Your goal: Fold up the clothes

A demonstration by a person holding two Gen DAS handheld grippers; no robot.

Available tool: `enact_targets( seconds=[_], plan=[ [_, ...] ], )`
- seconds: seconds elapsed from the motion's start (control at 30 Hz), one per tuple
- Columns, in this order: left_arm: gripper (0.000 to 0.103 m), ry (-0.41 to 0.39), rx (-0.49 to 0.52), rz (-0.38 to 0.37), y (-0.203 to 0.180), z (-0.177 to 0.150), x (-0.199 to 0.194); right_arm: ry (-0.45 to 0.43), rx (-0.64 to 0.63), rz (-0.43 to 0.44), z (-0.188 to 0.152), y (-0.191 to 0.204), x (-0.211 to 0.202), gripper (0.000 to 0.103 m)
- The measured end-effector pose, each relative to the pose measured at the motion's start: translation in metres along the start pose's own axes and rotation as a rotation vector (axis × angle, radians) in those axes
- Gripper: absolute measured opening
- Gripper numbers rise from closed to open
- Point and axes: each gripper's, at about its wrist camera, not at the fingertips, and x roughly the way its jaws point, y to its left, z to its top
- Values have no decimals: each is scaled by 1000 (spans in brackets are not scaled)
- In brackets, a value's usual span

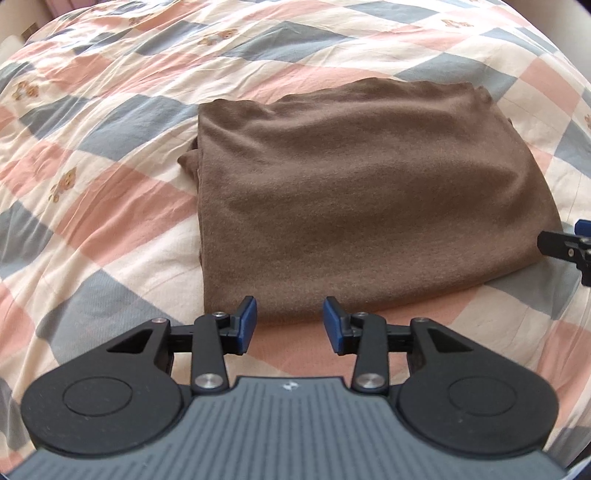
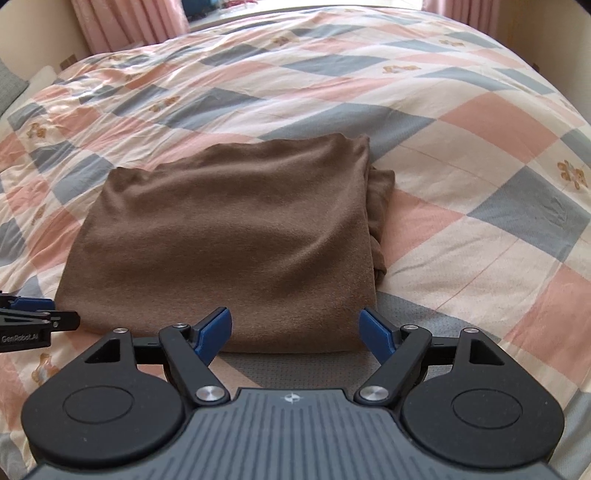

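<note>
brown garment (image 1: 354, 206) folded into a neat rectangle, sitting mid-bed on the checked quilt (image 1: 110, 155), closer to the near edge | left gripper (image 1: 290, 319) jaws apart, holding nothing, right at its near hem | right gripper (image 2: 295, 330) spread wider, also holding nothing, same hem | pink curtains (image 2: 125, 22) past the far edge

R claw (image 2: 295, 332) spread wide at near edge of folded brown garment (image 2: 229, 236), flat on checked bed quilt (image 2: 480, 166), L claw (image 2: 44, 314) peeking in at left, pink curtains (image 2: 125, 22) behind
</note>
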Motion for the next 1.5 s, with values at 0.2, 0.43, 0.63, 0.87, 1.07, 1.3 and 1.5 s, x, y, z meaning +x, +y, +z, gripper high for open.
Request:
enact_targets(
  seconds=[0.2,0.43,0.63,0.87,1.07,1.3,1.5],
  plan=[
    [36,10,18,8,1,0,6,21,39,1,-2,-1,4,79],
    [37,-10,3,1,-4,1,-1,15,50,51,-2,-14,7,80],
    [35,-69,6,-20,-10,9,-4,-88,172,200,4,-68,4,78],
    [35,-113,8,-22,-20,26,5,-89,316,347,31,-128,59,78],
    [36,-136,4,-32,-12,45,15,-29,470,494,45,-160,120,73],
    [35,-201,-34,-148,10,65,24,46,485,638,51,-167,156,40],
    [28,-224,-47,-277,15,83,45,55,534,645,50,-169,159,40]
  ],
)
